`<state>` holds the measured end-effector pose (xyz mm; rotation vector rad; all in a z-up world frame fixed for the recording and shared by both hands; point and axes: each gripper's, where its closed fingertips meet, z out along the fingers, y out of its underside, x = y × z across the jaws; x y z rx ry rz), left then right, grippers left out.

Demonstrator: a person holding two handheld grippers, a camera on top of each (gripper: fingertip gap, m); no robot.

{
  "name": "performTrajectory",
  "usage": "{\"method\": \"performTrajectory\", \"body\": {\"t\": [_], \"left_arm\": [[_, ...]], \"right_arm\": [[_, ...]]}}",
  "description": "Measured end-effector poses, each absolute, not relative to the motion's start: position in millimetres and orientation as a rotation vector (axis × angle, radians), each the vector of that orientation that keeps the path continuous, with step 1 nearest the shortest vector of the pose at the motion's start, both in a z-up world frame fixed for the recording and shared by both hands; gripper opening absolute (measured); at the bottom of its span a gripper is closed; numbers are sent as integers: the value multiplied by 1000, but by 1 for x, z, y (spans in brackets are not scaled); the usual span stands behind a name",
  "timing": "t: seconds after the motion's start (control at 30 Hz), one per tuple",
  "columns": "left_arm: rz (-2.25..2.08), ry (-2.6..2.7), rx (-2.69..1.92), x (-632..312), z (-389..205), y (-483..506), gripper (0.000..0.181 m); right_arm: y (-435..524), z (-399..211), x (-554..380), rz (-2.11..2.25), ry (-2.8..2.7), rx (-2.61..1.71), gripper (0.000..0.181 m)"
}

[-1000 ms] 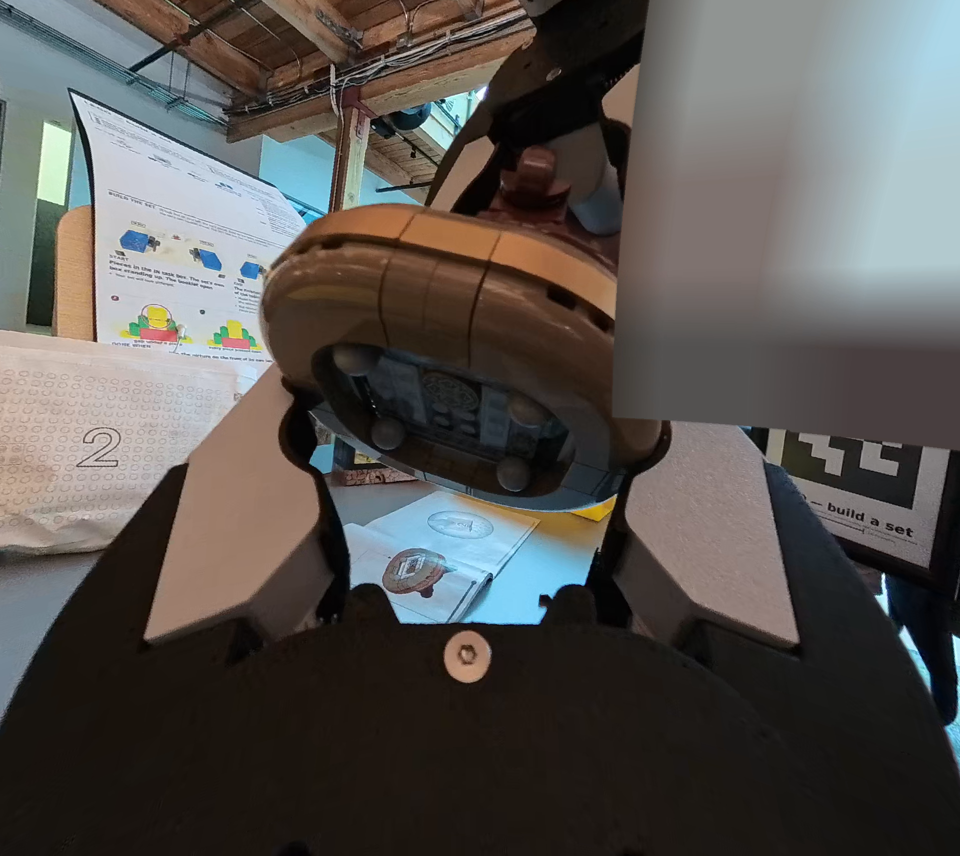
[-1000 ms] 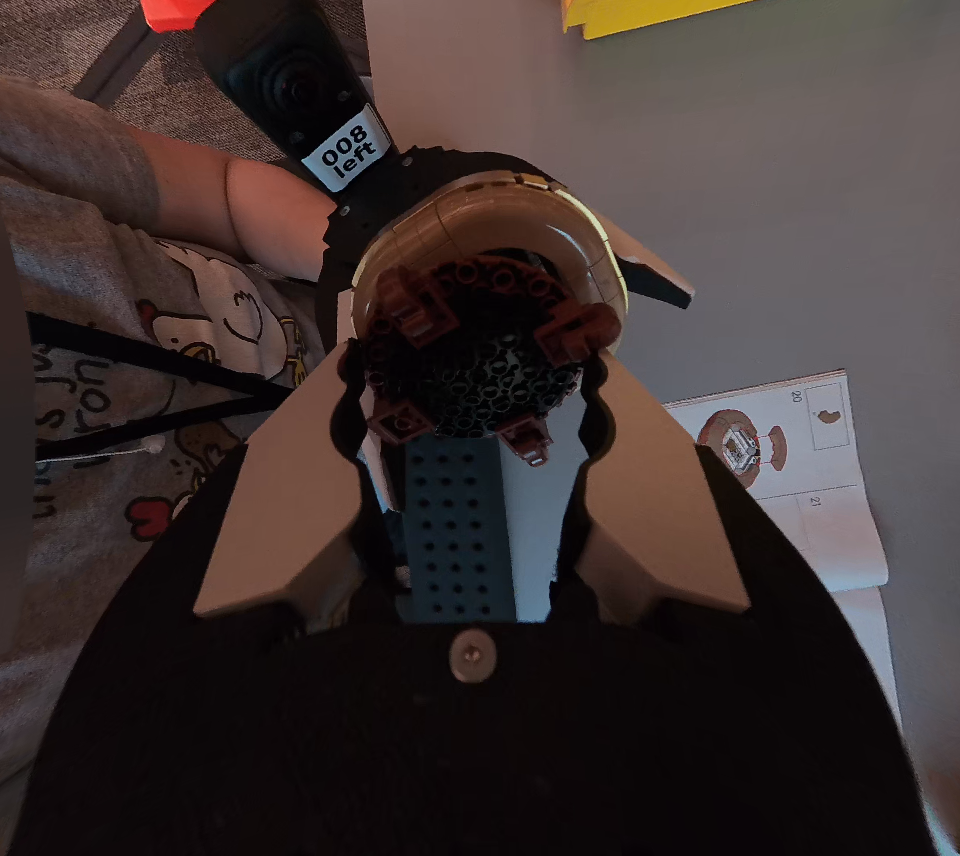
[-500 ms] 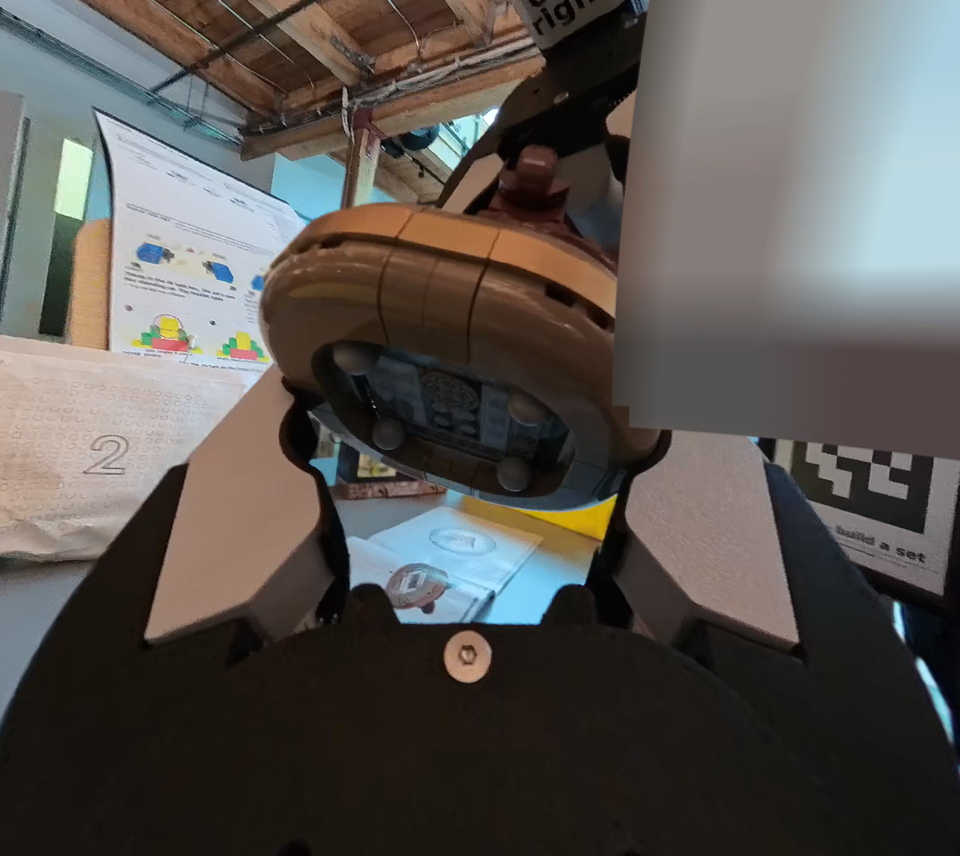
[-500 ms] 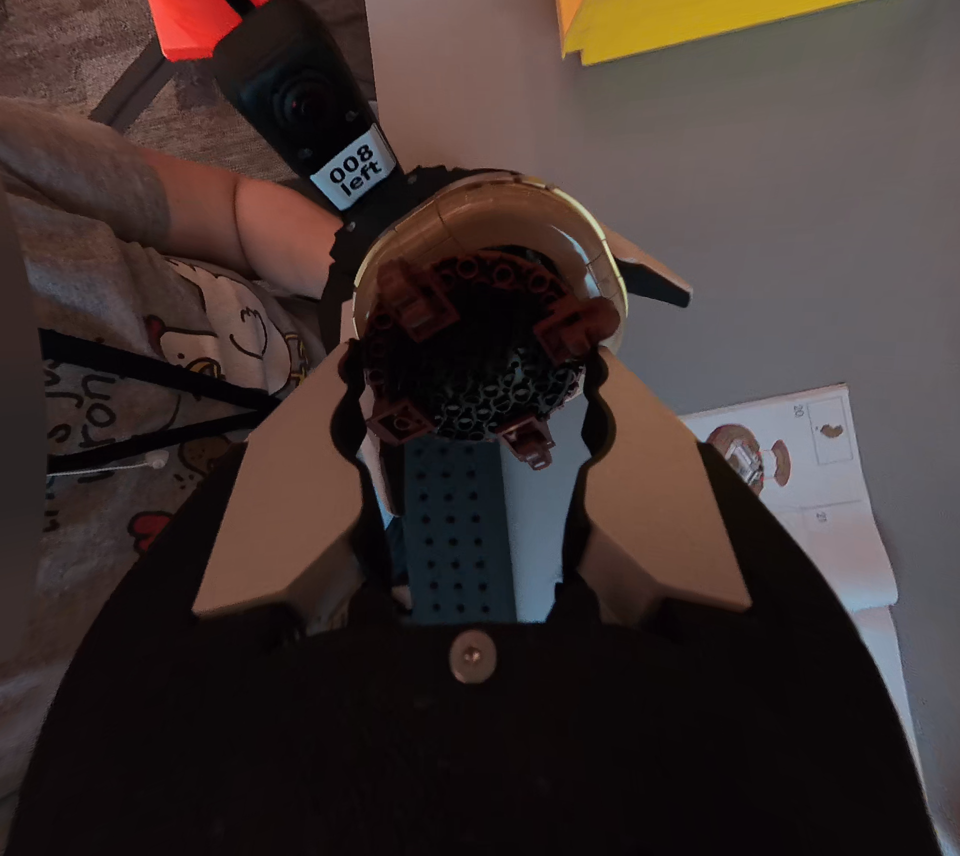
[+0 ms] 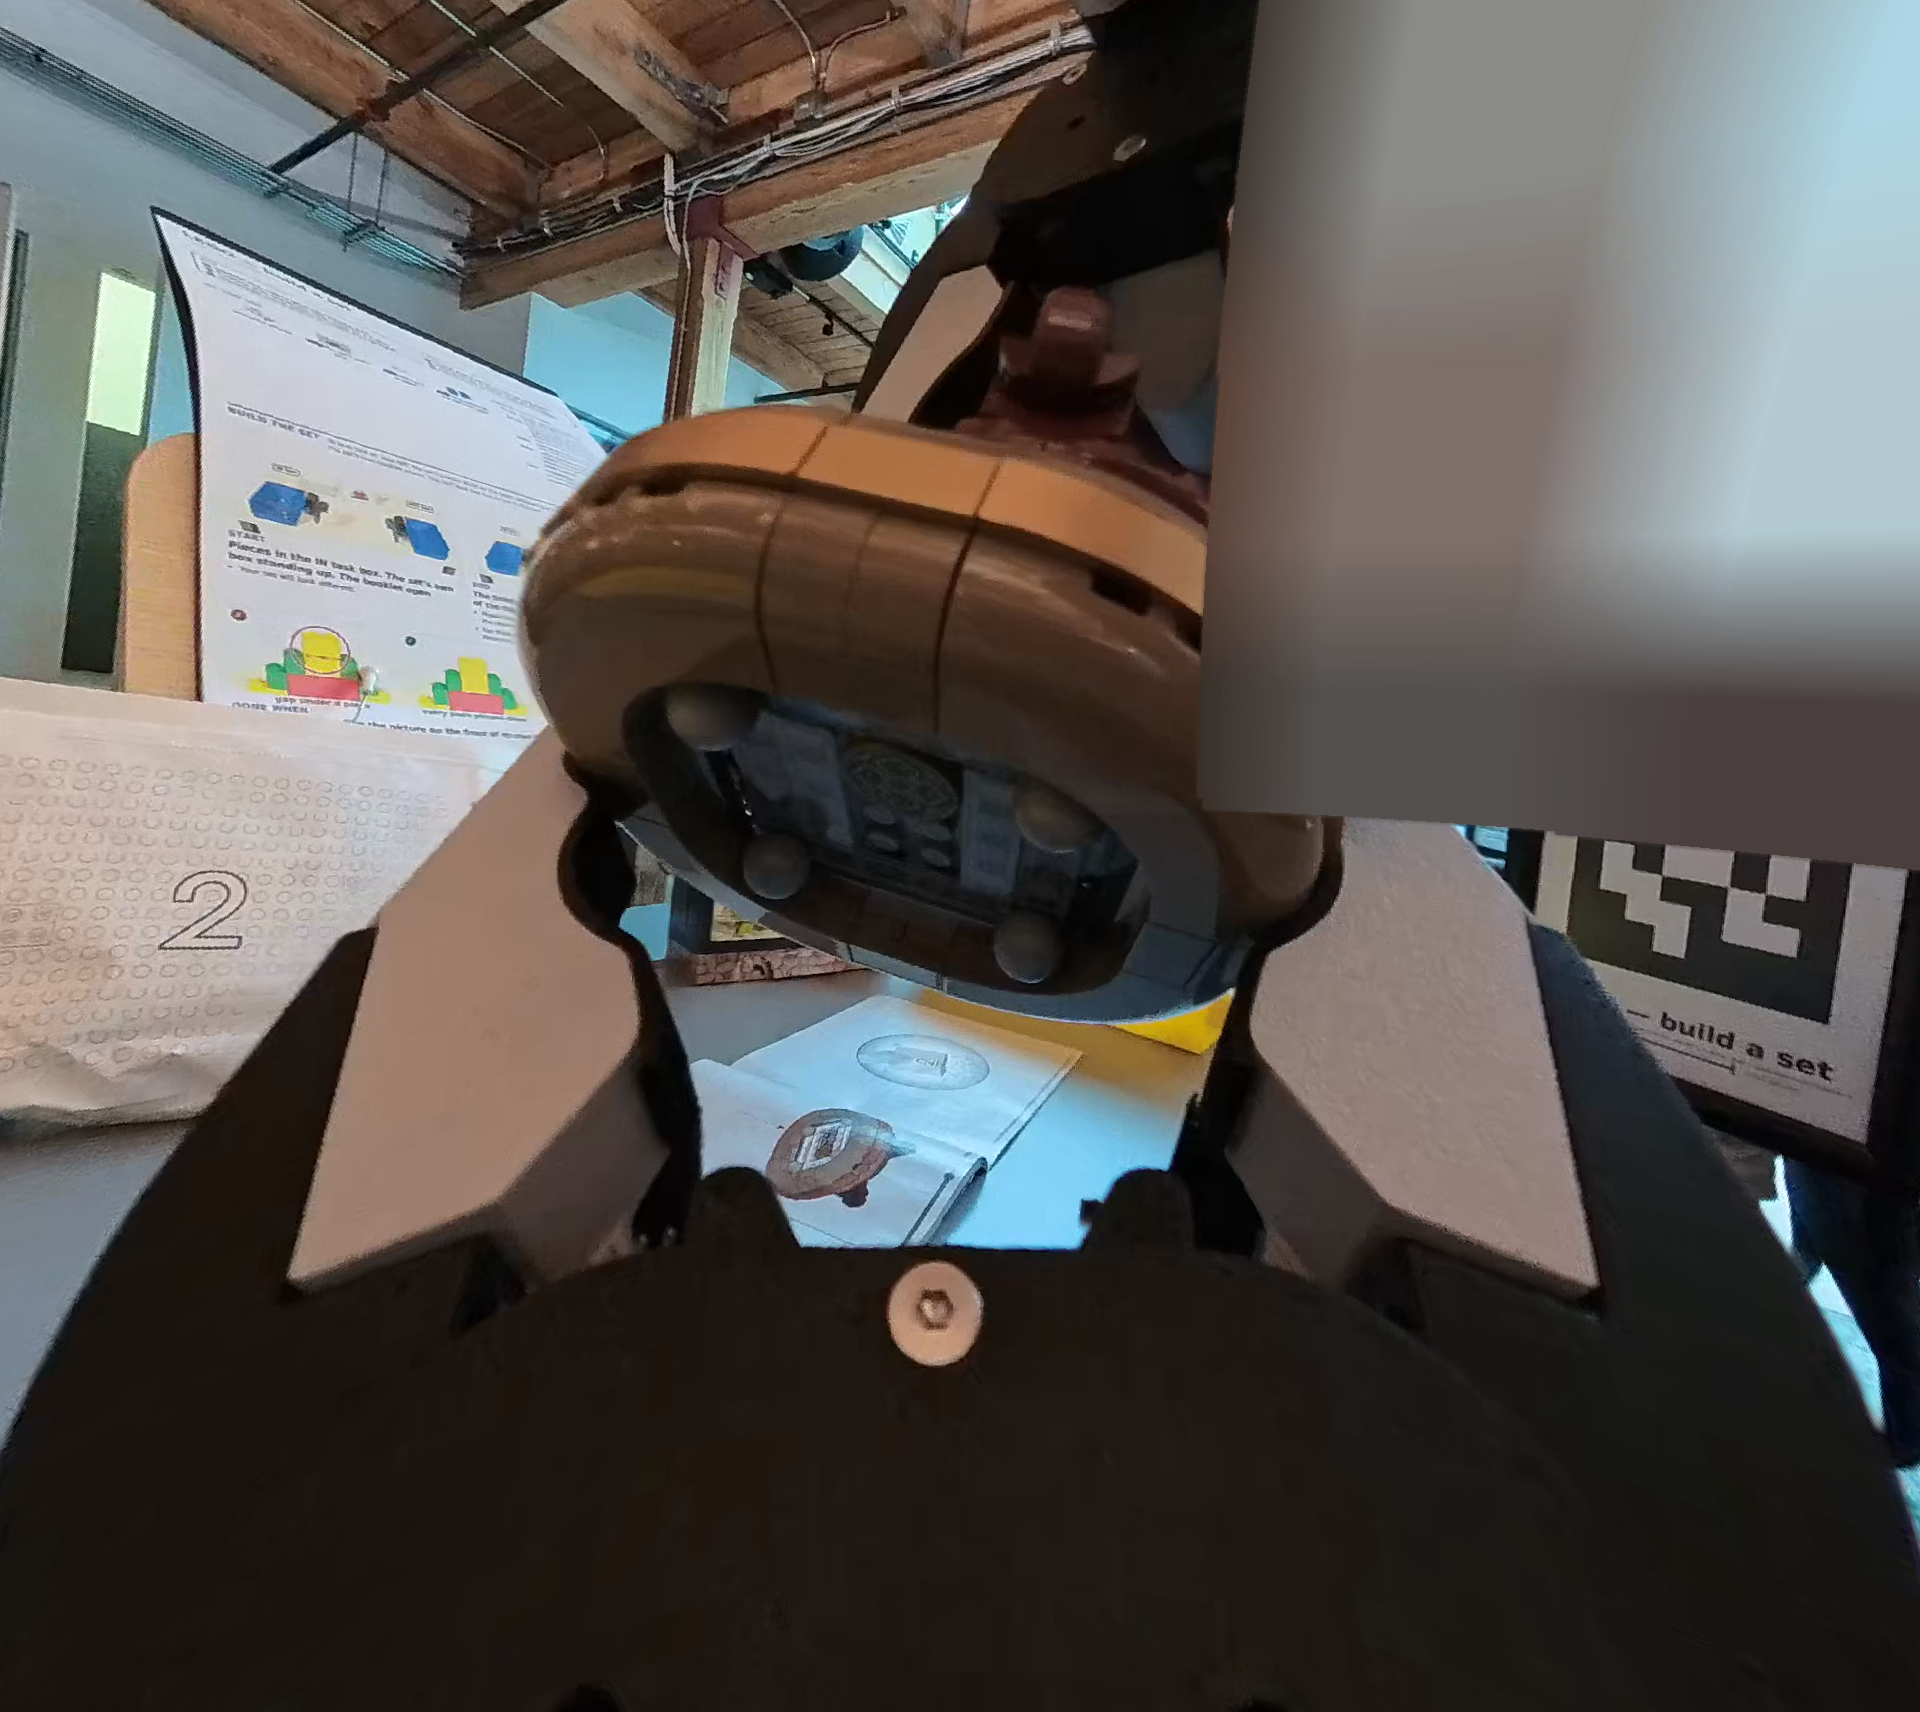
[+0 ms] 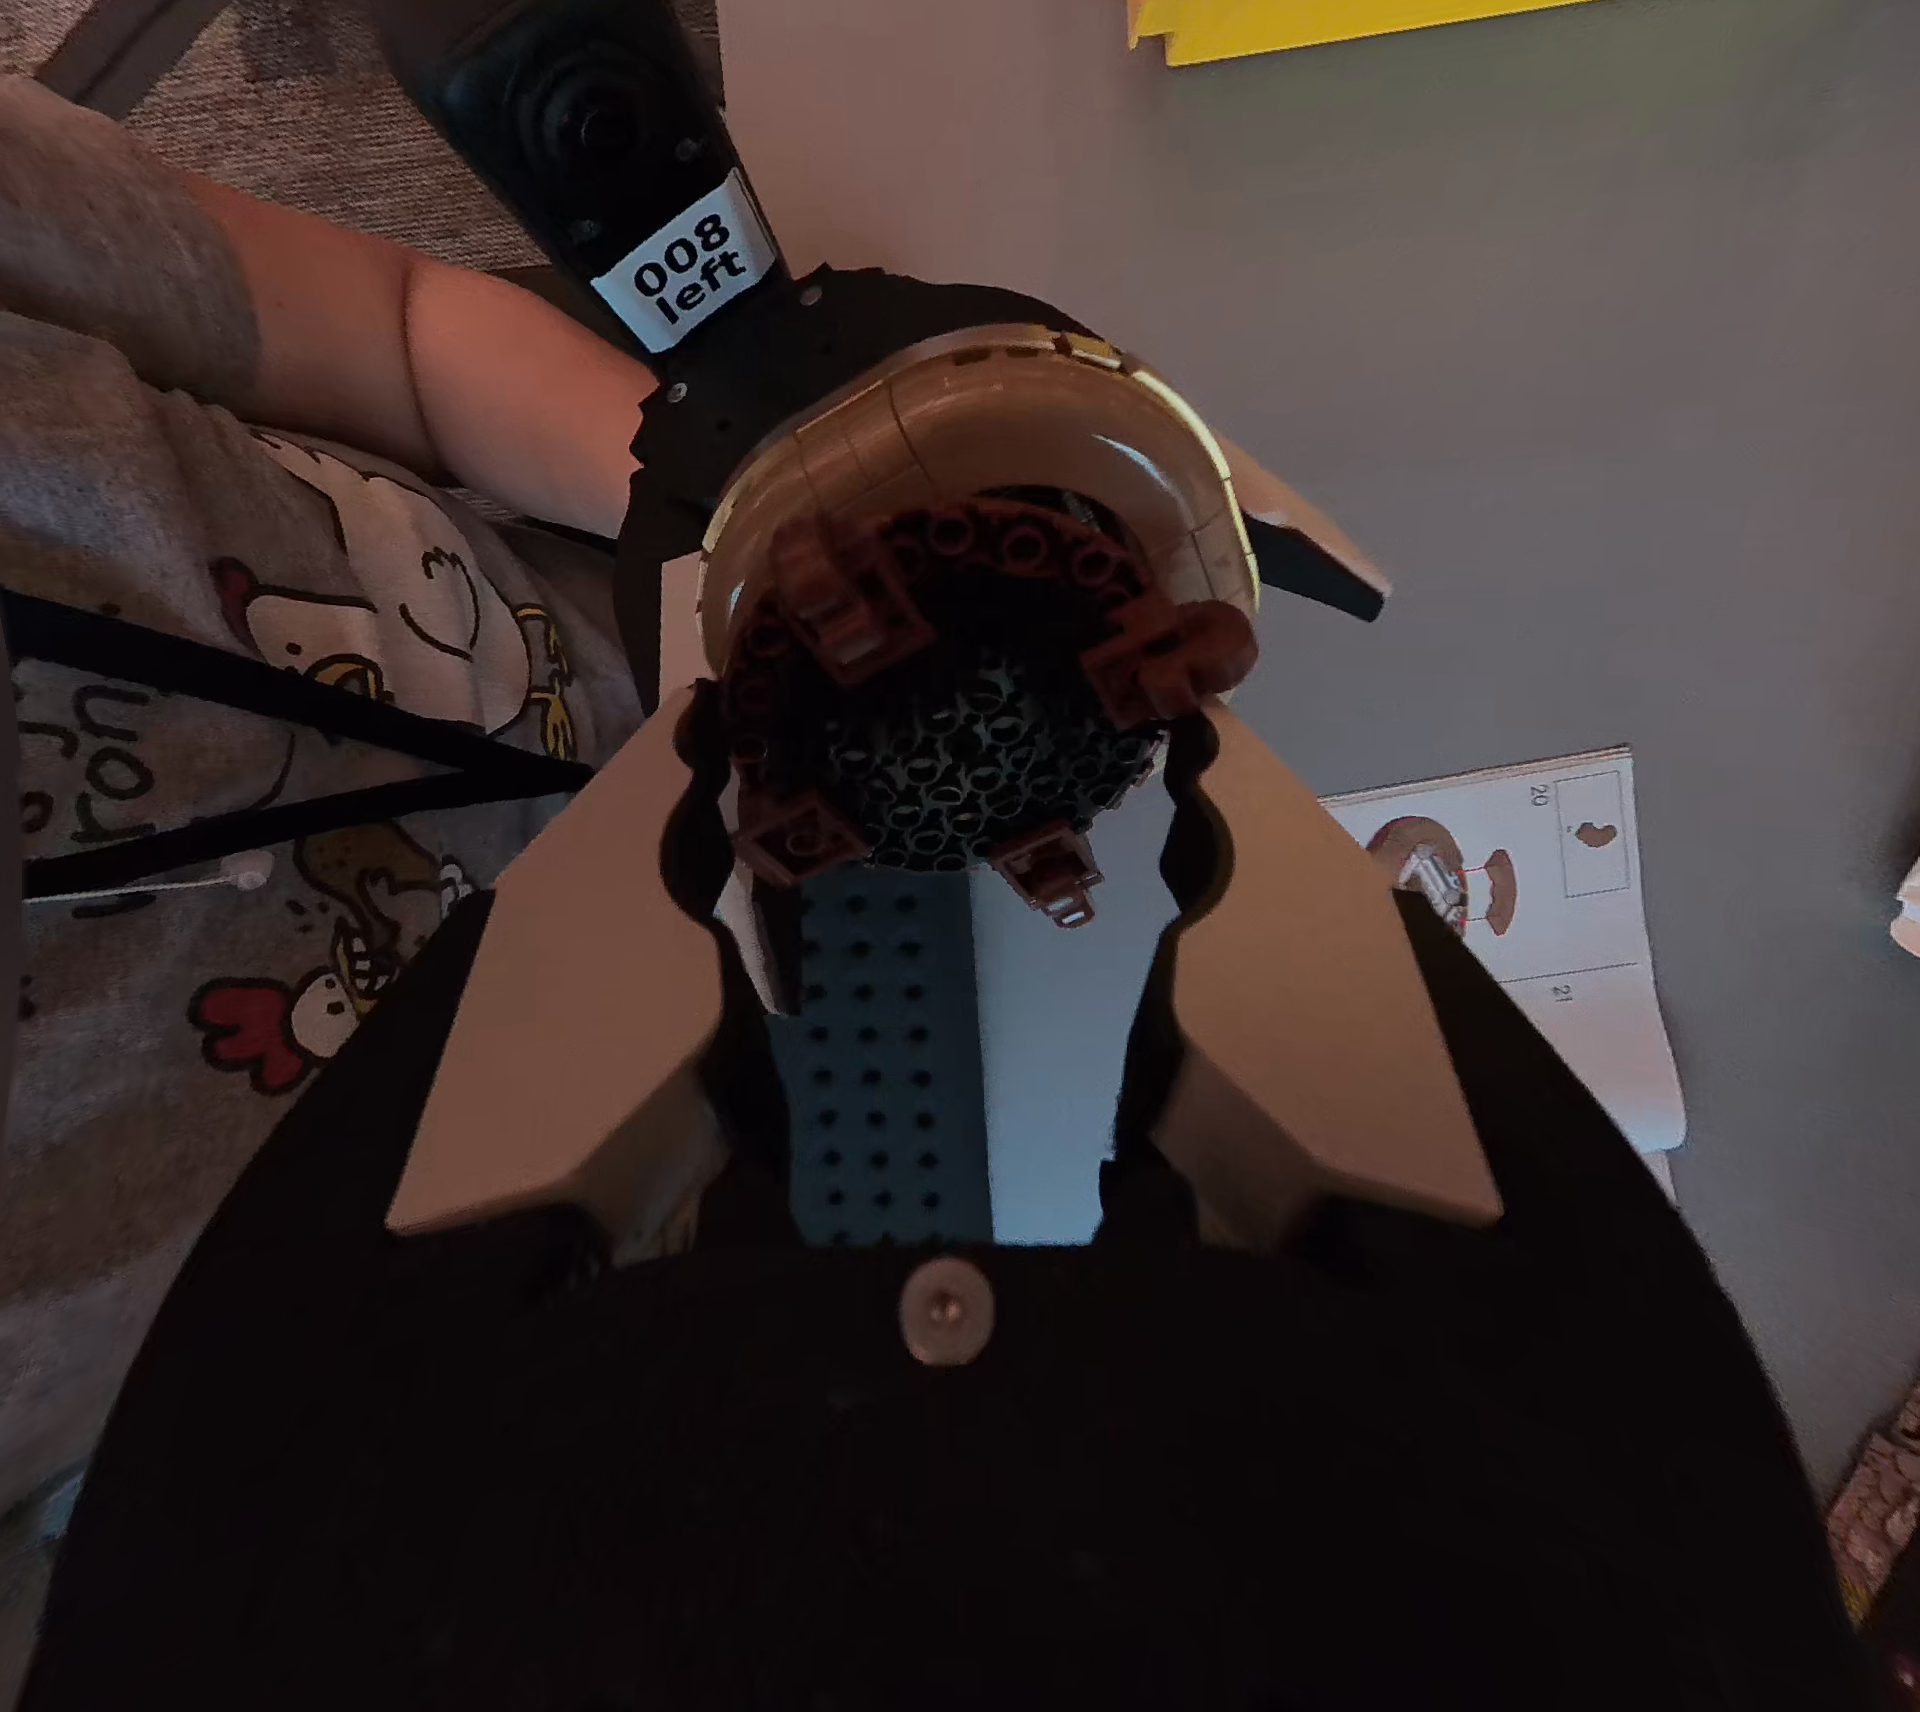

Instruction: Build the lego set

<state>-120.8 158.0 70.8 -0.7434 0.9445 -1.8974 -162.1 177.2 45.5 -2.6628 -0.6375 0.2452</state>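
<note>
Tan lego model [image 5: 873,623] clamped by left tool [image 5: 940,873], tilted upward | right tool [image 6: 940,758] pinches its top, pointing down

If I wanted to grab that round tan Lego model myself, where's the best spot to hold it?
Probably the smooth tan rim of the round Lego model, pinched from two opposite sides, as the left gripper does. The rim is broad and curved; the studded brown face carries small clips that look easy to knock.

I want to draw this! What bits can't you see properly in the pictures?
- Left wrist view: a blurred patch covers the right end of the lego model.
- Right wrist view: the model's dark middle is too shadowed to tell bricks apart.
- Right wrist view: the instruction booklet is partly behind the right gripper.
</note>
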Motion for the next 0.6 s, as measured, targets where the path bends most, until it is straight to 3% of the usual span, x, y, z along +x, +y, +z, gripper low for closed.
{"method": "performTrajectory", "body": {"t": [0.6], "left_arm": [[-1992, 820, -729, -130, 82, 172, 126]], "right_arm": [[186, 54, -168, 441, -553, -2619, 85]]}}
